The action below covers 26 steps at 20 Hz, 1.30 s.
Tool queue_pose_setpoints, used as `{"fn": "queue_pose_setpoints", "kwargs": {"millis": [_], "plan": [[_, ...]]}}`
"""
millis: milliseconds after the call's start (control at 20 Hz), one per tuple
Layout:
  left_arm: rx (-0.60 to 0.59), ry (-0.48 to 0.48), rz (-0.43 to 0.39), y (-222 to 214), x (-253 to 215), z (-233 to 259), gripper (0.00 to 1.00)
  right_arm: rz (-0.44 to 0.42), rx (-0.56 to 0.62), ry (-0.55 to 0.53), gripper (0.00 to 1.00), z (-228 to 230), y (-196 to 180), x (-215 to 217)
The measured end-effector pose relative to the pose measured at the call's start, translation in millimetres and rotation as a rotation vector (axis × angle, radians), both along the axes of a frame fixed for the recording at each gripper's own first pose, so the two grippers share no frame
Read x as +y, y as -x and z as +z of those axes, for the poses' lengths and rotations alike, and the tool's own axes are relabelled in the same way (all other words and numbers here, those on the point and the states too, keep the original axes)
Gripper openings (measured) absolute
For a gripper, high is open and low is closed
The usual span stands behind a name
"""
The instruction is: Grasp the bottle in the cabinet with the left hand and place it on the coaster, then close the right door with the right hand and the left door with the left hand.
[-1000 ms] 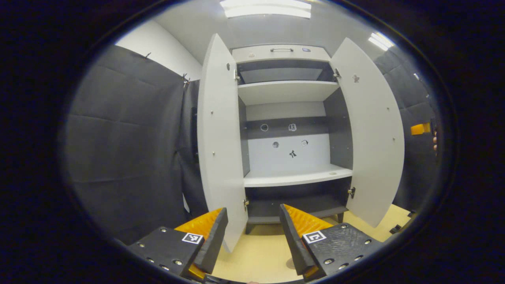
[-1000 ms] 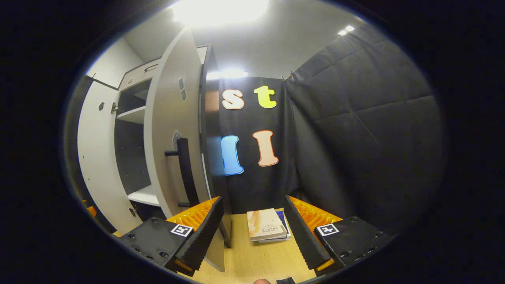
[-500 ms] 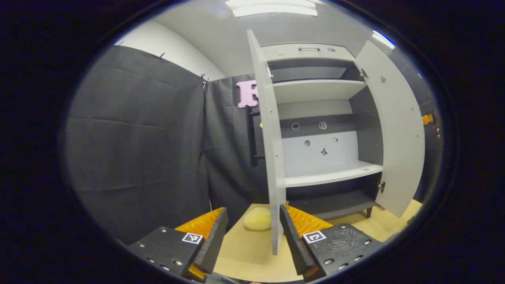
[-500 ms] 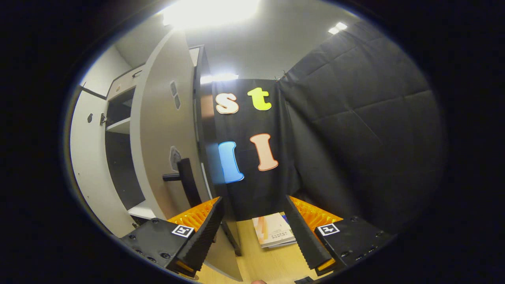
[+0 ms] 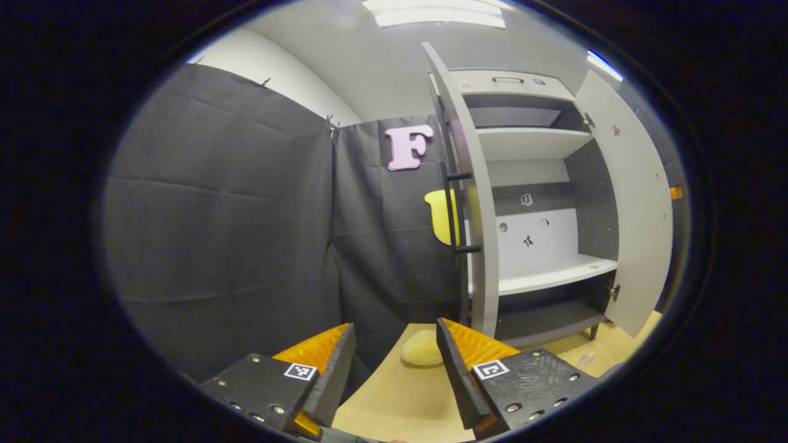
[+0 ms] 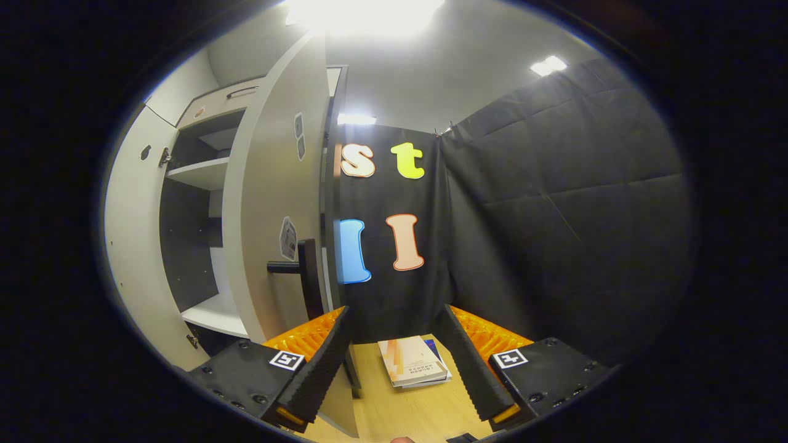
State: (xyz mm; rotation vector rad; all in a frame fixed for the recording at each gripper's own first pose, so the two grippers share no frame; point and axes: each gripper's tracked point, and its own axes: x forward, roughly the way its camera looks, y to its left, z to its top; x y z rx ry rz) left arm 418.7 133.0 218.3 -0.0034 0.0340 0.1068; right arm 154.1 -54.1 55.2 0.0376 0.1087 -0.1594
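Note:
The grey cabinet (image 5: pixel 529 144) stands with both doors open. In the left gripper view its left door (image 5: pixel 479 203) is almost edge-on, black handle (image 5: pixel 458 212) on the outer face, and the right door (image 5: pixel 640 203) swings wide. The middle shelf (image 5: pixel 554 274) shows a bare white top. My left gripper (image 5: pixel 394 325) is open and holds nothing, low in front of the left door's edge. In the right gripper view the right door (image 6: pixel 277 184) shows its outer face and black handle (image 6: pixel 309 277). My right gripper (image 6: pixel 394 309) is open, just right of that handle.
A pale yellow round thing (image 5: pixel 422 347) lies on the wooden table (image 5: pixel 394 394) left of the cabinet. A small clear thing (image 5: pixel 586 358) sits on the table before the right door. Two stacked books (image 6: pixel 411 369) lie right of the cabinet. Black cloth walls close in.
The left gripper view has swung left, so the left door went from its inner face to edge-on with the handle showing. The right gripper shifted slightly by the right door's handle. Both stay open.

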Motion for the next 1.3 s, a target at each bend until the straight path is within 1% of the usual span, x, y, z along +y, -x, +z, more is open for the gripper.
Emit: {"fn": "queue_pose_setpoints", "kwargs": {"millis": [150,200,250,450,500,550,600,650,750,800,850,950,1000,1050,1200,1300], "plan": [[0.002,0.003,-0.007,-5.5,8.6,-6.9,0.77,0.022,0.001,0.0,0.95,0.2,1.5,20.5],[0.004,0.008,-0.013,-6.7,10.1,-8.2,0.77,0.029,-0.002,0.003,0.9,1.0,1.2,27.4],[0.003,0.014,-0.021,-8.5,10.3,-10.0,0.77,0.038,-0.004,0.004,0.95,0.3,1.6,34.7],[0.001,0.018,-0.034,-13.4,19.0,-14.4,0.77,0.063,-0.007,0.003,0.95,0.6,0.5,60.3],[0.001,0.018,-0.037,-14.2,20.8,-13.9,0.77,0.065,-0.008,0.006,0.9,1.0,0.6,64.8],[-0.002,0.016,-0.04,-14.8,23.6,-14.2,0.77,0.066,-0.011,0.007,0.9,0.7,0.0,68.7],[-0.003,0.011,-0.037,-14.9,26.7,-14.3,0.76,0.066,-0.012,0.005,0.9,-0.2,0.1,72.5],[-0.004,0.009,-0.036,-15.3,29.9,-15.4,0.77,0.069,-0.014,-0.002,0.95,-1.1,-0.8,77.0],[-0.005,0.011,-0.031,-14.8,35.7,-16.3,0.77,0.089,-0.006,-0.02,0.95,-4.1,-3.7,89.6],[-0.003,0.016,-0.027,-14.9,38.5,-17.2,0.77,0.104,-0.005,-0.032,0.9,-4.6,-6.2,97.8],[-0.002,0.022,-0.024,-14.4,41.6,-17.7,0.77,0.12,-0.005,-0.041,0.95,-5.3,-9.2,105.5],[0.0,0.028,-0.018,-12.2,47.8,-19.2,0.77,0.151,0.0,-0.051,0.95,-7.0,-16.1,122.1],[0.001,0.026,-0.01,-10.4,51.2,-19.6,0.77,0.163,0.002,-0.047,0.91,-6.4,-20.4,129.6],[0.005,0.022,-0.002,-9.3,55.3,-21.6,0.77,0.174,0.003,-0.041,0.95,-6.8,-24.3,137.6],[0.024,0.027,0.024,-3.1,66.9,-26.3,0.77,0.213,0.007,-0.036,0.95,-7.2,-37.7,162.9],[0.038,0.039,0.038,-1.4,70.7,-29.6,0.77,0.223,0.013,-0.021,0.96,-7.7,-44.3,167.5]]}}
